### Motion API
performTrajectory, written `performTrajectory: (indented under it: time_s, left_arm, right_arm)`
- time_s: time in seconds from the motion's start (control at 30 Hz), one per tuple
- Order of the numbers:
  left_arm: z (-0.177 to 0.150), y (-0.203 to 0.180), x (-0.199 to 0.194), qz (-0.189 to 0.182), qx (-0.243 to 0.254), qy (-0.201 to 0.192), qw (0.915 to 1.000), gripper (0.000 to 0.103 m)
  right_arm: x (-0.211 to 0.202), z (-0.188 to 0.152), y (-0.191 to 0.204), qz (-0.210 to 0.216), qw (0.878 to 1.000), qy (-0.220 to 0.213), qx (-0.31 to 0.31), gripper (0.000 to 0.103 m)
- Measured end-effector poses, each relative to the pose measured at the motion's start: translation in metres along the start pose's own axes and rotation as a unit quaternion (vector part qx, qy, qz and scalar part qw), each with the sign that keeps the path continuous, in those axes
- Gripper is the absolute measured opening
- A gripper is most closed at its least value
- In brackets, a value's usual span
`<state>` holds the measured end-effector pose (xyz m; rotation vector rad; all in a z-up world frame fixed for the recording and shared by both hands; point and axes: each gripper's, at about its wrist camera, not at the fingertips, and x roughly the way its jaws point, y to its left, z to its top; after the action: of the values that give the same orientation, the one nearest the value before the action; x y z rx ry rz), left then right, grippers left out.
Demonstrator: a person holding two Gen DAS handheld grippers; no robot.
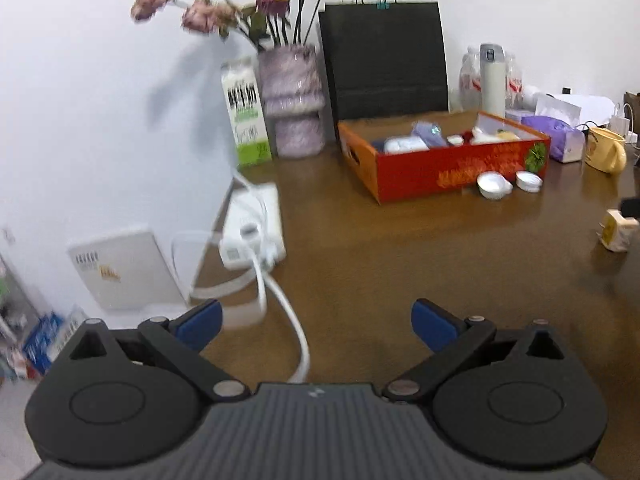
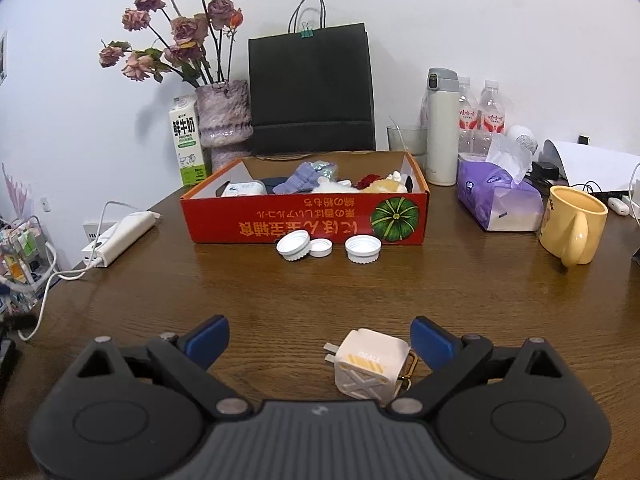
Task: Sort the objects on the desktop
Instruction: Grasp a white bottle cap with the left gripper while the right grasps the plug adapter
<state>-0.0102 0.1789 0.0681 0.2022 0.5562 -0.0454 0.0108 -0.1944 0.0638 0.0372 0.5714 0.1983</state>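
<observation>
A small white plug adapter (image 2: 370, 364) lies on the brown table between the jaws of my right gripper (image 2: 320, 338), close to the right finger; the jaws are open and do not touch it. It also shows far right in the left wrist view (image 1: 615, 234). A red cardboard box (image 2: 306, 216) holding several small items stands mid-table, also in the left wrist view (image 1: 444, 164). White bottle caps (image 2: 294, 245) lie in front of it. My left gripper (image 1: 316, 322) is open and empty, above the table near its left edge.
A white power strip (image 1: 256, 228) with cables lies at the left edge. A yellow mug (image 2: 572, 230), purple tissue pack (image 2: 496, 196), white flask (image 2: 440, 128), water bottles, black paper bag (image 2: 312, 88), vase of dried roses (image 2: 224, 116) and milk carton (image 2: 186, 140) stand at the back.
</observation>
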Motion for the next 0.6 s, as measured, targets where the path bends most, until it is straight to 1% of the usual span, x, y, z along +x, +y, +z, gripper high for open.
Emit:
performTrajectory:
  time_s: [0.03, 0.07, 0.17, 0.27, 0.37, 0.47, 0.57, 0.6]
  left_arm:
    - [0.006, 0.003, 0.006, 0.008, 0.002, 0.003, 1.0, 0.103]
    - [0.011, 0.005, 0.008, 0.006, 0.001, 0.002, 1.0, 0.103]
    - [0.026, 0.008, 0.003, -0.005, -0.009, -0.019, 0.9998, 0.103]
    - [0.033, 0.005, -0.009, -0.022, -0.02, -0.036, 0.9989, 0.103]
    - [0.037, -0.003, -0.016, -0.061, -0.052, -0.04, 0.996, 0.103]
    - [0.04, -0.022, -0.016, -0.098, -0.089, -0.041, 0.9904, 0.103]
    - [0.04, -0.055, -0.007, -0.133, -0.117, -0.034, 0.9836, 0.103]
    - [0.041, -0.069, 0.0, -0.146, -0.117, -0.031, 0.9818, 0.103]
  right_arm:
    - [0.0, 0.0, 0.001, 0.0, 1.0, 0.001, -0.001, 0.097]
    - [0.0, 0.0, 0.002, 0.001, 1.0, 0.0, -0.003, 0.097]
    - [-0.003, 0.0, 0.003, -0.005, 1.0, -0.006, -0.007, 0.097]
    - [-0.002, 0.0, -0.001, -0.012, 1.0, -0.008, -0.007, 0.097]
    - [0.006, -0.003, -0.007, -0.02, 1.0, -0.001, -0.006, 0.097]
    - [0.017, -0.007, -0.014, -0.023, 1.0, 0.011, -0.003, 0.095]
    - [0.031, -0.009, -0.017, -0.019, 1.0, 0.024, 0.0, 0.09]
    - [0.036, -0.01, -0.017, -0.019, 0.999, 0.028, -0.002, 0.084]
